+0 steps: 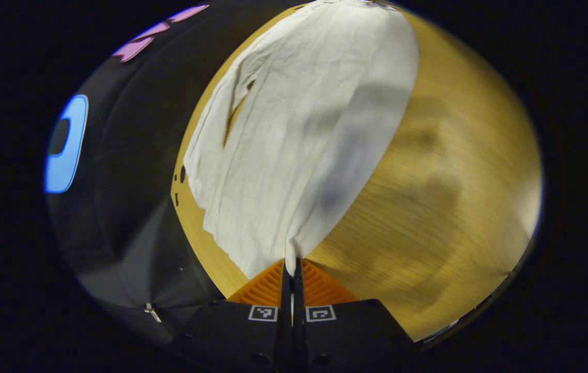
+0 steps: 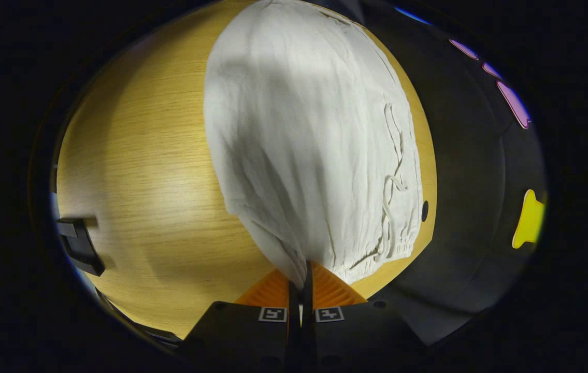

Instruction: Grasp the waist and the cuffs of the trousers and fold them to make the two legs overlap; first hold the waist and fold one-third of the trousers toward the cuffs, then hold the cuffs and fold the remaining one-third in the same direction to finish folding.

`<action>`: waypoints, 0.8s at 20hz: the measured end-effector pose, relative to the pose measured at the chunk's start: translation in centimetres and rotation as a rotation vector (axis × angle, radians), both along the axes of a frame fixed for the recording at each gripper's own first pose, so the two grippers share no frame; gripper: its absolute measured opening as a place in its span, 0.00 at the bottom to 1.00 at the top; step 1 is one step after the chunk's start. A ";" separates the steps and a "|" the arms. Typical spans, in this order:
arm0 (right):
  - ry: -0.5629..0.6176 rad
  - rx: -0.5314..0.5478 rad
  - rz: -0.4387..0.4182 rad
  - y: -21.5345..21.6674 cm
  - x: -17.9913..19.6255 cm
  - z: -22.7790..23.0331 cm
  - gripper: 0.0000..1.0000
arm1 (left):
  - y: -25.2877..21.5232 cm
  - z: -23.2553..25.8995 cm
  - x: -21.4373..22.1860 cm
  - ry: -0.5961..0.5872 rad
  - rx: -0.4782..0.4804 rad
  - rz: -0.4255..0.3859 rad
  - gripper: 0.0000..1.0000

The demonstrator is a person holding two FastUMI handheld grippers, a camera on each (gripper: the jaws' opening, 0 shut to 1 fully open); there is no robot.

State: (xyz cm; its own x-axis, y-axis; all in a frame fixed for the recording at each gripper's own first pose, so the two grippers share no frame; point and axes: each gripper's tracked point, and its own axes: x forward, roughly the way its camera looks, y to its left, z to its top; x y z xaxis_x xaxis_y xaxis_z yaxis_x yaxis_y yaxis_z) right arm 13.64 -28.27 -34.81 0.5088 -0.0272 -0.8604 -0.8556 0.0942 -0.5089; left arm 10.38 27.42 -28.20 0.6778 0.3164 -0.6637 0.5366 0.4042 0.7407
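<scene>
Each tool is closed on fabric: the left tool [image 1: 291, 267] pinches a cuff-end edge and the right tool [image 2: 301, 282] pinches the gathered waist of the trousers [image 2: 304, 134]. The garment runs lengthwise ahead of both tools across the surface [image 2: 138, 171]. The far end is cut off; layer alignment is unclear.

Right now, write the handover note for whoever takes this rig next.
Left hand-held gripper: shut on the trousers, pinching a raised edge of the cloth.
Right hand-held gripper: shut on the trousers too, near the gathered waist with its drawstring.
The trousers lie along the wooden table, close to its edge.
Done: both ends gripped and lifted.
Left: judging by the layout, the thirds folds are still to do.
</scene>
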 end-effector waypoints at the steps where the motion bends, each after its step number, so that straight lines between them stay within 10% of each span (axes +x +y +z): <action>1: -0.016 0.009 -0.015 0.1 -0.1 0.7 0.05 | -0.2 0.9 0.2 -0.040 -0.011 0.007 0.06; 16: -0.221 0.189 -0.196 0.8 11.9 9.8 0.05 | 0.4 15.0 11.1 -0.399 -0.024 -0.003 0.05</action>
